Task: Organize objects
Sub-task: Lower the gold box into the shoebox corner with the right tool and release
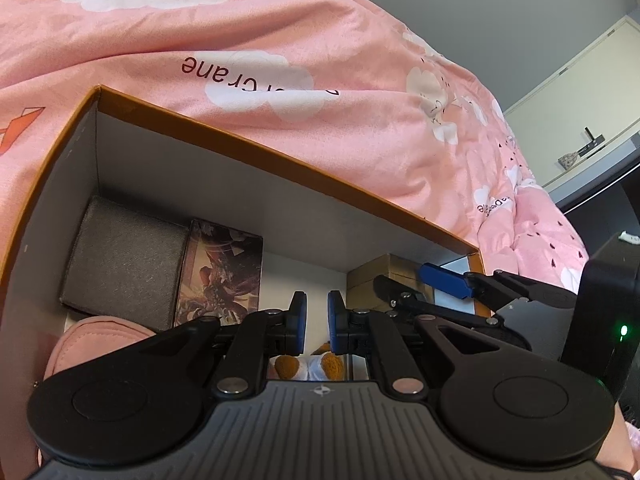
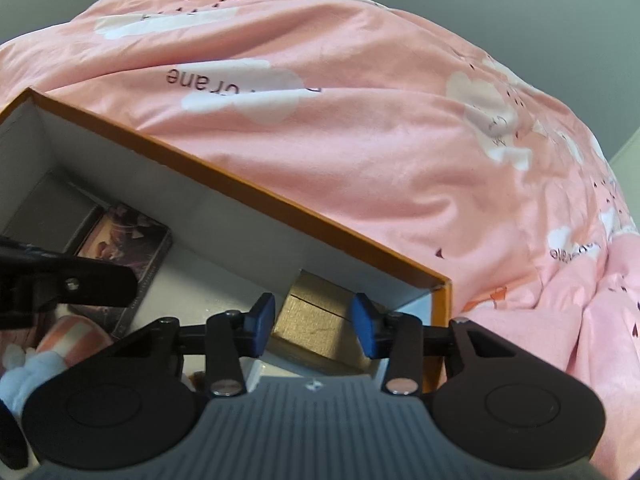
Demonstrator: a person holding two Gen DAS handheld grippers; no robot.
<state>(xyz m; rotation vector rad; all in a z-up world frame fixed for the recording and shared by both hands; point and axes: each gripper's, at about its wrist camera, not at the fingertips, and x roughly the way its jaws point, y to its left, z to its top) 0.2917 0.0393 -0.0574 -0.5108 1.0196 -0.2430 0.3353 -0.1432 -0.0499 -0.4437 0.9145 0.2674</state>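
Observation:
An orange-rimmed cardboard box with white inner walls lies on the bed. Inside it are a grey pouch, an illustrated card box, a pink pouch and a gold box in the right corner. My right gripper straddles the gold box, its blue pads against the box's two sides. My left gripper hangs shut and empty over the box's middle, above a plush toy.
A pink quilt with white clouds bulges right behind the box's far wall. A pale cabinet with a shelf stands far right. A black device with a green light is on the right gripper's body.

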